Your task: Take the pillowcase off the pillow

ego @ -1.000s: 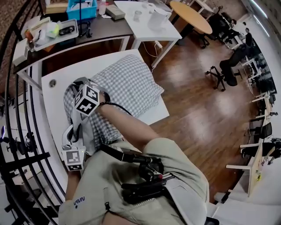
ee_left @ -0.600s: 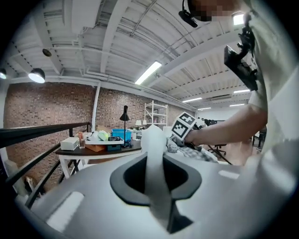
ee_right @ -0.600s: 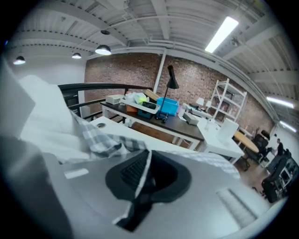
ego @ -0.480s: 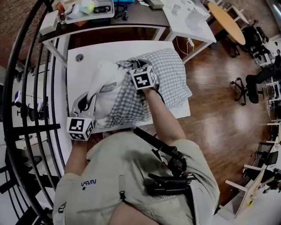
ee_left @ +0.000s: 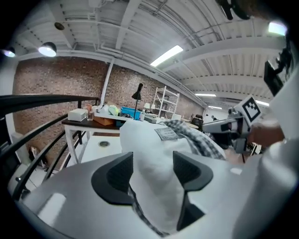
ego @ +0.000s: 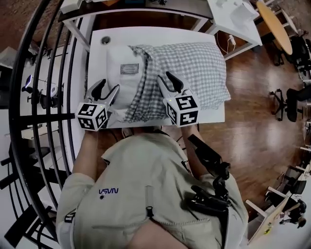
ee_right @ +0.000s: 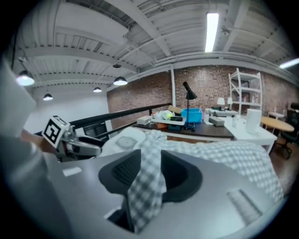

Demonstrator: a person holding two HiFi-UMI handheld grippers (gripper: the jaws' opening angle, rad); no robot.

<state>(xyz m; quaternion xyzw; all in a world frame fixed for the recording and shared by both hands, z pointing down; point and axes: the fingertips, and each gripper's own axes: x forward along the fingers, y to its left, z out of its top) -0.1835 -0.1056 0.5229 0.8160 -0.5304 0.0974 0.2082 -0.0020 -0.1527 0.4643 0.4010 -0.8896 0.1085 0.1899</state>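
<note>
- The white table [ego: 97, 53] at my 12 o'clock bears the pillow [ego: 120, 85]; its bare white end lies toward 11 o'clock, while the checked pillowcase [ego: 194, 68] covers the rest toward 1 o'clock; I judge the stripping about half done.
- My left gripper [ego: 109, 84] has just been opening; its jaws stand wide, with the pillow's white corner bulging between them and no squeeze on it.
- My right gripper [ego: 164, 76] has just been opening too; a strip of the checked hem hangs loose between its parted jaws, not pinched.
- This looks like a re-grip pause; next I need the left to clamp the bare pillow and the right to bite the hem again, then pull toward 3 o'clock.
- The black railing [ego: 43, 97] runs close at 9 o'clock and limits my left elbow; the dark desk [ego: 146, 7] stands beyond at 12 o'clock, well clear; the bunched hem itself is the likeliest snag.
- A small sewn label [ego: 129, 68] sits on the bare pillow.
</note>
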